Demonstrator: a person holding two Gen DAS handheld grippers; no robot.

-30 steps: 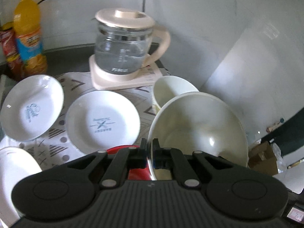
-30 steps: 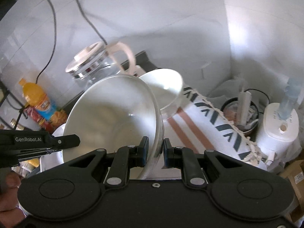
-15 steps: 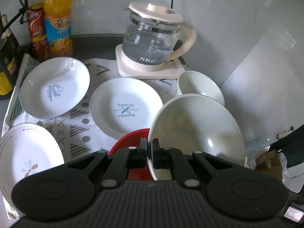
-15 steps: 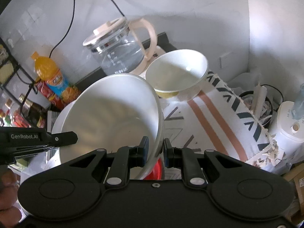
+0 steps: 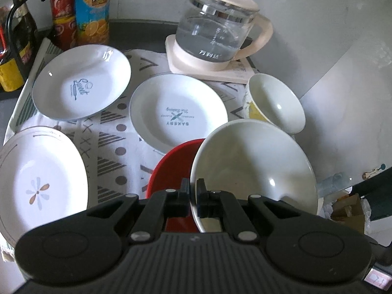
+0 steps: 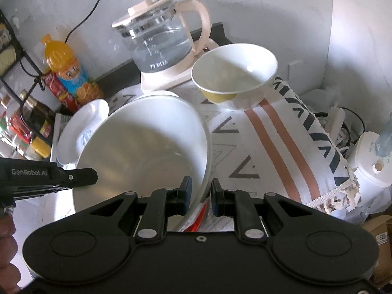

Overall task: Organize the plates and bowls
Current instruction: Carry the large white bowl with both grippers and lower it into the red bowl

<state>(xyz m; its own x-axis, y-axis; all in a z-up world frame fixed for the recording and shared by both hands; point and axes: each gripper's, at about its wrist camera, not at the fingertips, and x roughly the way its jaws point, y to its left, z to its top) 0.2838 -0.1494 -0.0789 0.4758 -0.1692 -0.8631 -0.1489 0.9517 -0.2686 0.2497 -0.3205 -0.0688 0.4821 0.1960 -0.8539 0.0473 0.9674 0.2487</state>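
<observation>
A large white bowl (image 5: 254, 171) hangs tilted between both grippers. My left gripper (image 5: 193, 191) is shut on its near-left rim, and in the right wrist view that gripper (image 6: 49, 176) shows at the bowl's left side. My right gripper (image 6: 199, 188) is shut on the opposite rim of the same bowl (image 6: 147, 152). Just under the bowl lies a red dish (image 5: 174, 166), partly hidden. Behind it stands a smaller white bowl with a yellow outside (image 5: 274, 103) (image 6: 235, 76).
Three white plates lie on the patterned cloth (image 6: 269, 142): a "Sweet" plate (image 5: 80, 80), a "Bakery" plate (image 5: 178, 112) and a flower plate (image 5: 36, 181). A glass kettle (image 5: 215, 31) and bottles (image 5: 91, 9) stand at the back. A white appliance (image 6: 372, 156) sits at the right.
Both grippers have sunk toward the cloth with the large bowl and rolled a little. The plates, the red dish and the small bowl now show larger and more fully.
</observation>
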